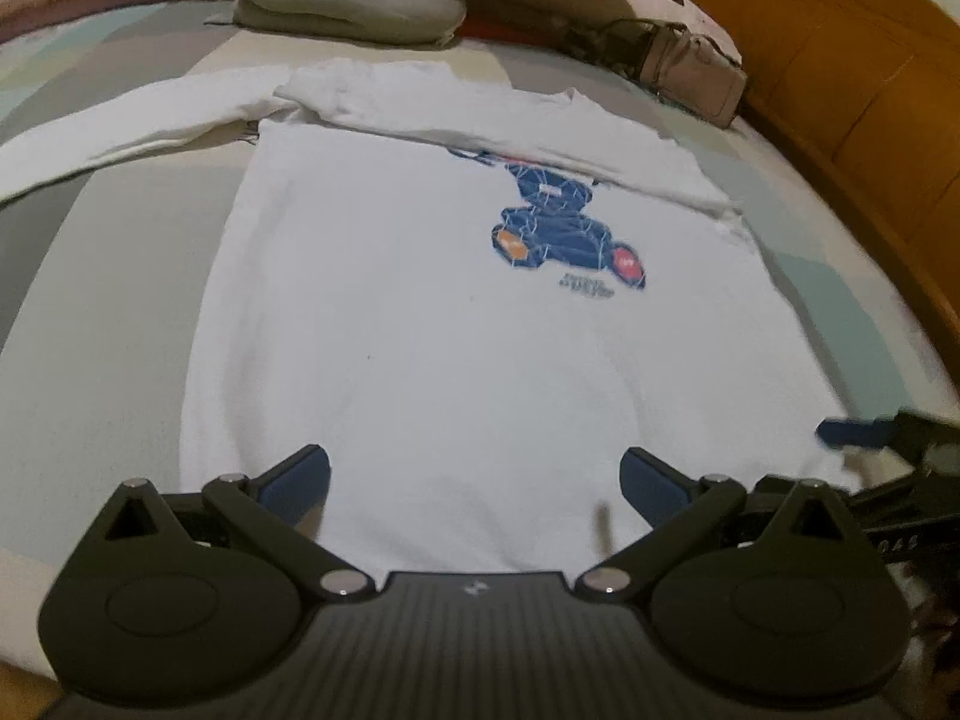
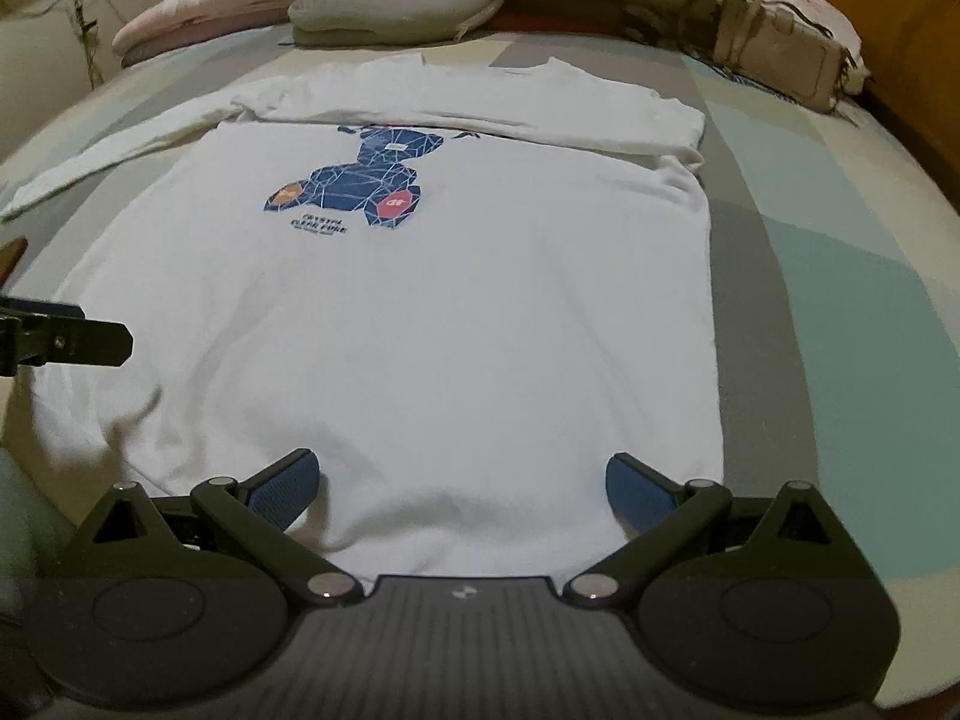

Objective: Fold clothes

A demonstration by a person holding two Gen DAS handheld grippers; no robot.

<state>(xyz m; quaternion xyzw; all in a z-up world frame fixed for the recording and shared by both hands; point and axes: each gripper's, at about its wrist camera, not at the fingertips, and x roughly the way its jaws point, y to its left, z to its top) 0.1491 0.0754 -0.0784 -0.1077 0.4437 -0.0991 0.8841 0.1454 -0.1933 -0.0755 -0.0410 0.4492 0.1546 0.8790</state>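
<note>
Bed carries a white shirt, spread flat at frame centre. Left gripper and right gripper: fingers released, empty. Fabric is light, limp; take the bottom hem corners.

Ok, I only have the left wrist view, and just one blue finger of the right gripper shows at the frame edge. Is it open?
Observer: Yes, the right gripper is open, jaws wide apart above the hem end of the white long-sleeve shirt.
Operator: Is the shirt's edge on that side straight?
Observer: Straight. The side edge runs along a grey stripe of the bedsheet.
</note>
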